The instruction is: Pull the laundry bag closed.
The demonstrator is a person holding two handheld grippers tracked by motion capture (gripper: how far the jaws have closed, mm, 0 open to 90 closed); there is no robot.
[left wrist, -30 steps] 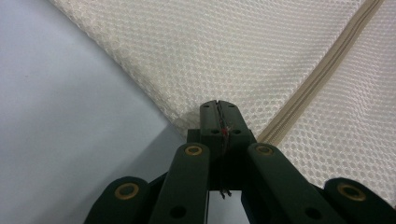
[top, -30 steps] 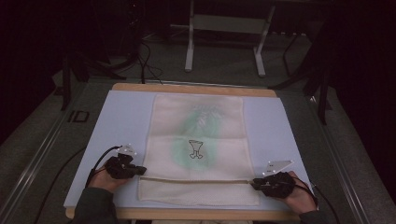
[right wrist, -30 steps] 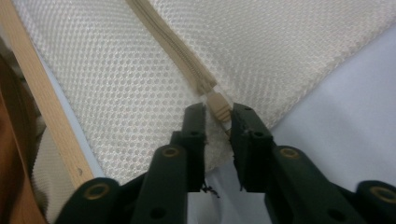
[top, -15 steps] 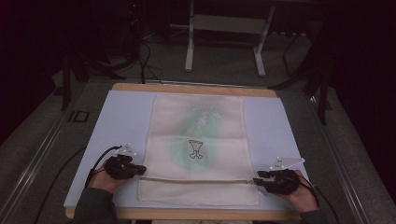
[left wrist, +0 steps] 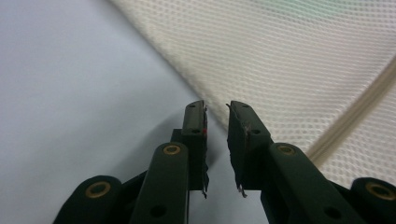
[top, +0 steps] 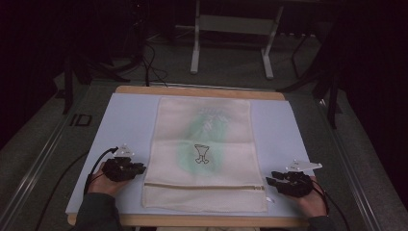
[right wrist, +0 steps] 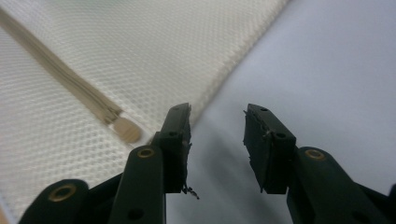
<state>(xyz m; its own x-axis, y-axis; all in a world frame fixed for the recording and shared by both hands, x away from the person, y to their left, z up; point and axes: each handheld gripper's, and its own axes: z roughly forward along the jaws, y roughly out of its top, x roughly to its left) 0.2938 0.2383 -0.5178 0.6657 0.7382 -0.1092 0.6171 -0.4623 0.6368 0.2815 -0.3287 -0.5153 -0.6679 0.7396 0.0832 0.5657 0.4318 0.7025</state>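
Observation:
A cream mesh bag (top: 202,134) lies flat on the pale blue mat (top: 130,120), with a green print and a small black drawing showing through it. Its zipper (top: 202,186) runs across near the front edge. My left gripper (top: 143,168) rests at the bag's left edge, just above the zipper. Its jaws have just been opening and stand open (left wrist: 217,109) with nothing between them, mesh (left wrist: 303,60) right ahead. My right gripper (top: 268,180) sits off the right end of the zipper (right wrist: 60,74). It has been opening too and is open (right wrist: 217,114) over bare mat (right wrist: 327,60).
The mat covers a wooden table whose edge (top: 202,91) shows at the back. Beyond it on the dark floor stand a metal frame's legs (top: 195,53) and loose cables (top: 149,67). A rail (top: 38,163) runs along the table's left side.
Both grippers have opened and let go of the bag's side edges. The right hand has slid a little to the right, off the bag. The left hand has stayed put.

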